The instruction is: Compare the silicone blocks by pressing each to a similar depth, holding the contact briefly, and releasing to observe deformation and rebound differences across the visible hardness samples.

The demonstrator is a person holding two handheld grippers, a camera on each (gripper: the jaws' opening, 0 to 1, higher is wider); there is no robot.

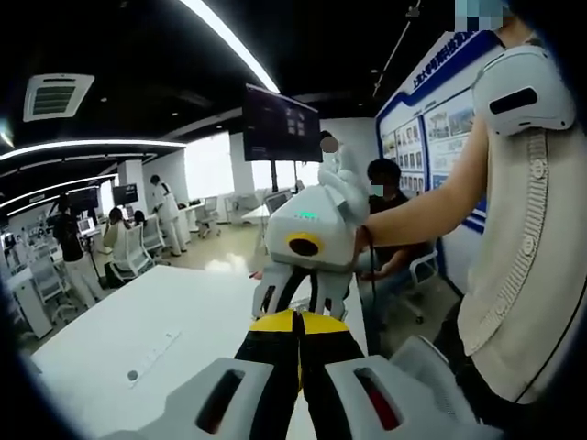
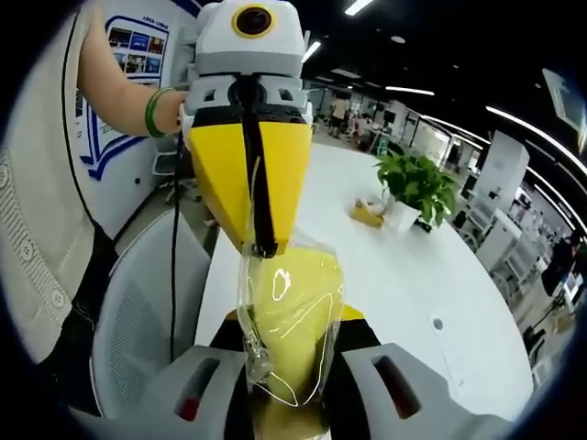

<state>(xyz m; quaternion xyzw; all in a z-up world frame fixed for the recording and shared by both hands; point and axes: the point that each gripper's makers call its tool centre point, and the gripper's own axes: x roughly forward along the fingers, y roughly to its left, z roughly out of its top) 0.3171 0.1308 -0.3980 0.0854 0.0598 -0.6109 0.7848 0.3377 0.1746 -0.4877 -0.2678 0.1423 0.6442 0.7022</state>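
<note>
The right tool is clamped on a yellow silicone block wrapped in a clear plastic bag; the block stands up from between its jaws, held in the air above the edge of the white tabletop. In the right gripper view the left tool comes in from above, its yellow jaws drawn to a narrow tip that meets the top of the bagged block; whether it grips the bag or only touches it cannot be told. In the left gripper view the left tool's own black and yellow jaws stand close together, tips against the right tool straight ahead, and the block itself is hidden there.

A person in a cream knitted vest holds both tools, with a green bracelet on one wrist. A grey mesh office chair sits just beside the tabletop. Farther along the tabletop stands a potted plant with a small yellow box just beside it. Other people sit and stand at desks in the office beyond.
</note>
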